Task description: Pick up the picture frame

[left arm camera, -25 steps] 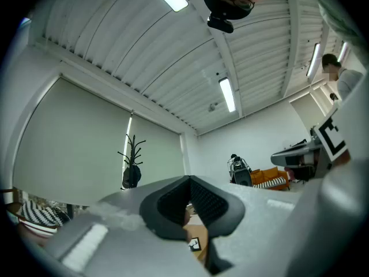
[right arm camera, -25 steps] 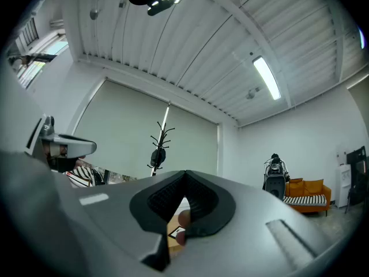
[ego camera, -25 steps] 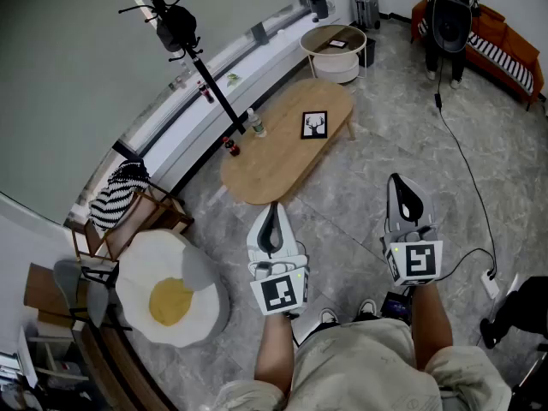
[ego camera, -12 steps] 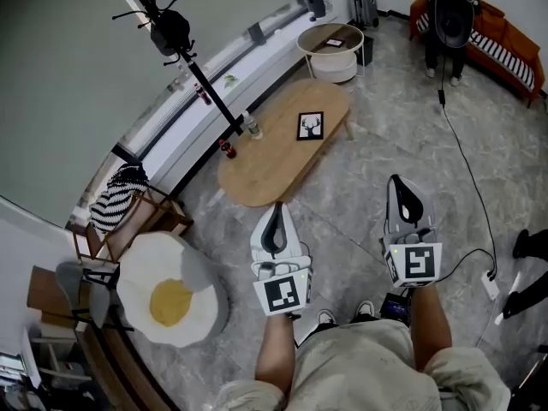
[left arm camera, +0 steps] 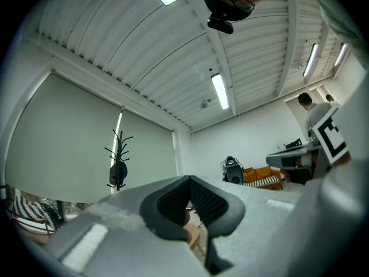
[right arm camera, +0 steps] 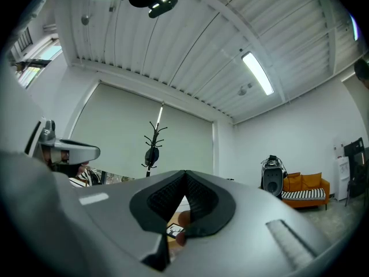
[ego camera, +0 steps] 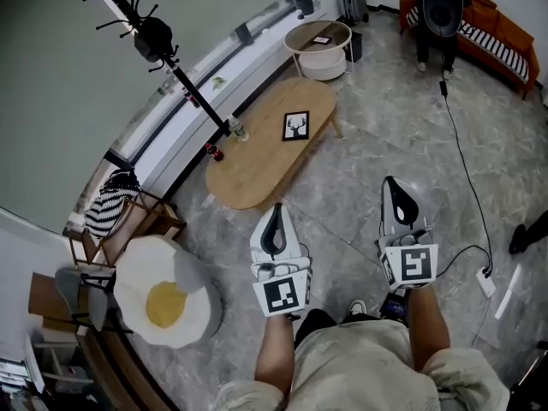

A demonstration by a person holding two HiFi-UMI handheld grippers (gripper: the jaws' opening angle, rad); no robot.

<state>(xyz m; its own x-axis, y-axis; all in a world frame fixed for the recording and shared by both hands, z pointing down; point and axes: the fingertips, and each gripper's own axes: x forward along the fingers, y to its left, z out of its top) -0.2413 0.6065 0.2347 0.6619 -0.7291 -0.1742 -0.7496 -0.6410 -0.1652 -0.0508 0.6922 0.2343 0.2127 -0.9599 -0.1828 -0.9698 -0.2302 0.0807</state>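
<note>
So, nothing's done yet on the pick-up. The oval wooden table [ego camera: 253, 163] sits well ahead of you, far and a bit left. The picture frame [ego camera: 296, 126] lies flat on its far half, toward the right edge, black border w/ a deer print, untouched. Your left gripper [ego camera: 274, 217] and right gripper [ego camera: 396, 191] are both near you over bare floor, well apart from the table. Both have jaws fully together w/ nothing between them, pointing roughly level toward the table. My read: the whole approach is left, plus opening a jaw, closing on the frame's edge and lifting. A flat frame on a smooth top may slide, so watch that.

Room, big to small:
- The floor [ego camera: 402, 127] is grey marble-look tile, glossy.
- A long pale blind and low sill run along the far left.
- An orange striped sofa [ego camera: 501, 37] is far right, w/ a person standing by it.
- An egg-shaped cushion [ego camera: 167, 296] is near left, beside a wooden chair w/ striped fabric.
- A black coat stand [ego camera: 158, 45] leans across the table's left side in the head view.
- A round side table [ego camera: 318, 43] stands just past the oval one.
- Two small bottles [ego camera: 237, 130] stand at the table's left edge, apart from the frame.
- A black cable [ego camera: 462, 157] trails on the floor to your right.
</note>
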